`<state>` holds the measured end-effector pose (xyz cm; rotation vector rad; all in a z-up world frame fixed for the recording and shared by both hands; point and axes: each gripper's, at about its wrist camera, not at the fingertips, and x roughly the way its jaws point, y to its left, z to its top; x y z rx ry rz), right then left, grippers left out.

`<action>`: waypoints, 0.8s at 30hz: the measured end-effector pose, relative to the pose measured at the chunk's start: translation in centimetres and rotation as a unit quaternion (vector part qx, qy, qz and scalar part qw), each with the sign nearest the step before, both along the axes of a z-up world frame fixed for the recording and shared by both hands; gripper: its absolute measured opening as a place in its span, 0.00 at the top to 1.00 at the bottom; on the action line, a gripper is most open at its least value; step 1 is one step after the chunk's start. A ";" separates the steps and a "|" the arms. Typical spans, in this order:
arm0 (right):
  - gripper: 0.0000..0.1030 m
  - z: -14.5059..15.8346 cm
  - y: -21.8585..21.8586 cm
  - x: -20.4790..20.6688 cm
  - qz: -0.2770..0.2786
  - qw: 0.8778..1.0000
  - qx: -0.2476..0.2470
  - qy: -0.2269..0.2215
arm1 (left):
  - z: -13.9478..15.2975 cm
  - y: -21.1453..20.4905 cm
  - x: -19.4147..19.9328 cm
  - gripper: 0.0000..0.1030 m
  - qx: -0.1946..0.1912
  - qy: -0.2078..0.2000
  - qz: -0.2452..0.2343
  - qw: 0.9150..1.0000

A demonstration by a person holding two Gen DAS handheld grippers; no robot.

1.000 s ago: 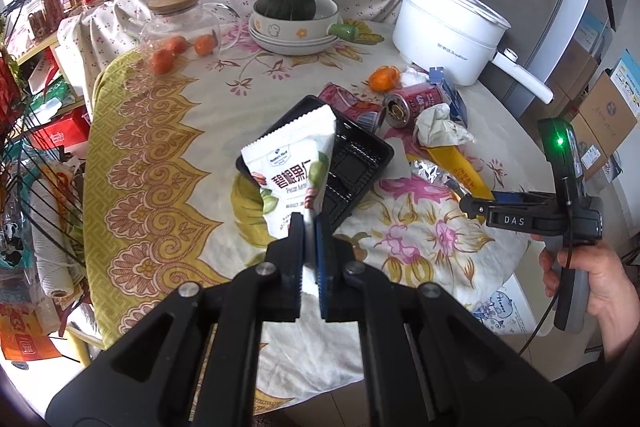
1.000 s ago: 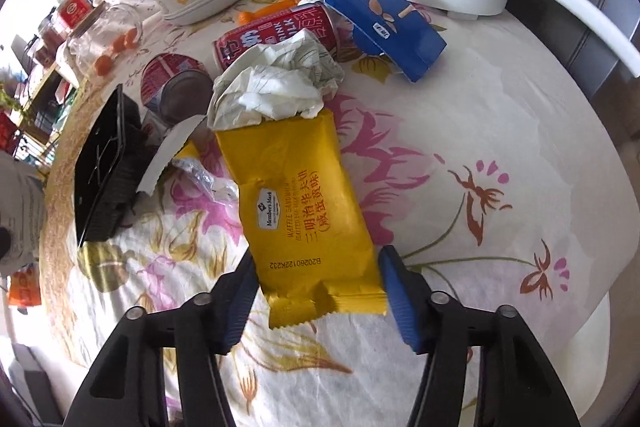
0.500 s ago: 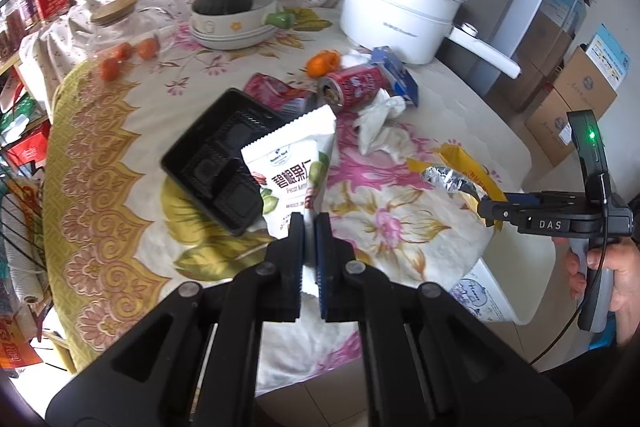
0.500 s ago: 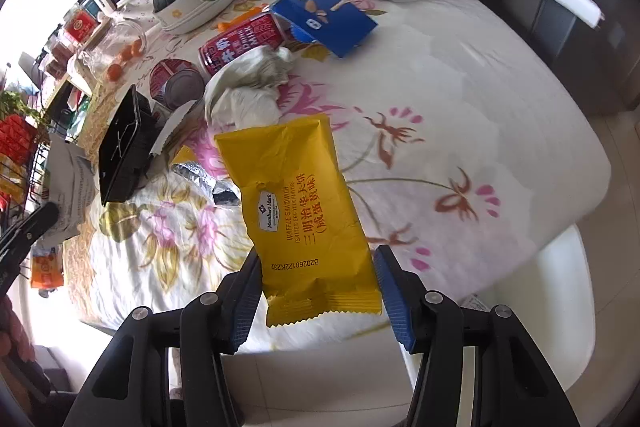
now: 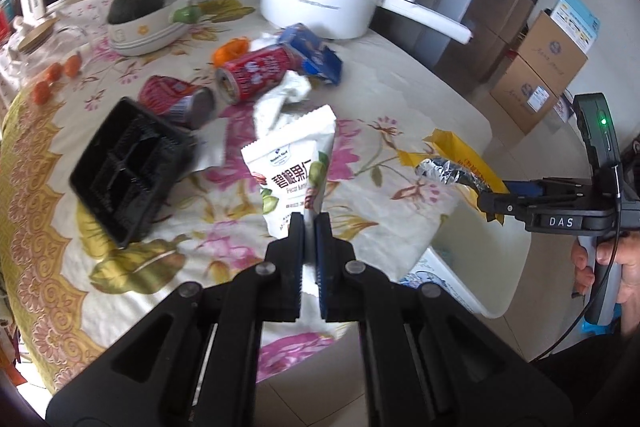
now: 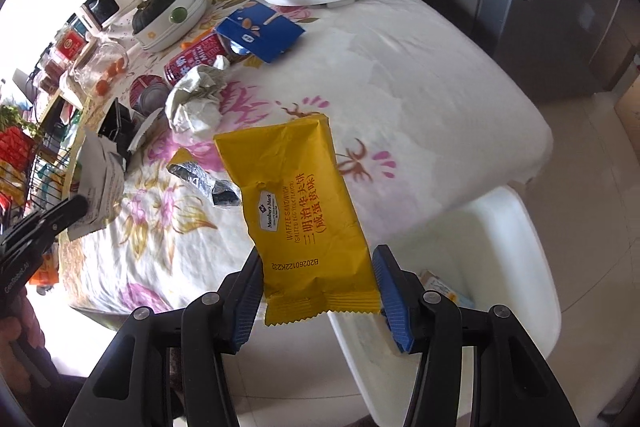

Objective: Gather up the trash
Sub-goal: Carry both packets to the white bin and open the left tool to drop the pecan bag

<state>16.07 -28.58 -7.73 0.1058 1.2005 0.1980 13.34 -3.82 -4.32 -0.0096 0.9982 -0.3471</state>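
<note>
Two empty snack packets hang in the air over the near edge of a cluttered desk [image 5: 400,99] as a person clears it with 2 hand-held grippers. The left tongs [image 5: 308,227] are pinched tight on the bottom seam of a white pecan pouch [image 5: 292,163], which stands up from the jaws above the flowered cloth; the right tongs [image 6: 316,279] are clamped across the lower end of a yellow waffle-sandwich wrapper [image 6: 296,203], blue pads pressing both of its side edges, carried out past the desk's near right corner and over a white bin [image 6: 516,267] on the floor there. Both packets look feather-light, thin and crinkly, and likely slick: film that folds instead of resisting, so the crimped end seams, where the layers are doubled, appear the surest place to take hold, and a grip across the flat middle would probably just buckle it. The yellow wrapper bows slightly between the pads, a sign that it carries little or nothing inside. More rubbish lies on the desk toward its far side: 2 red cans [image 5: 256,73] on their sides, a crumpled tissue [image 6: 196,99], a torn blue carton [image 6: 260,33], a scrap of foil [image 6: 200,177] and a black plastic tray [image 5: 128,171] near the left edge. The cans should be stiffer and liable to roll, best taken across the body; the tissue is soft and should compress anywhere.
</note>
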 end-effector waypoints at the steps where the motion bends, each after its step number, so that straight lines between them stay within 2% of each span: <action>1: 0.47 0.0 -0.7 -0.4 -0.003 1.000 -0.003 0.001 | -0.1 -0.9 0.0 0.94 0.000 0.001 -0.008 1.000; 11: 0.47 -0.3 -8.8 -4.7 -0.062 0.998 -0.020 0.014 | -0.9 -10.1 -1.4 0.94 -0.005 0.009 -0.096 0.995; 24: 0.47 -2.3 -16.2 -9.6 -0.119 0.992 -0.032 0.040 | -4.0 -21.1 -4.3 0.94 0.019 0.023 -0.209 0.978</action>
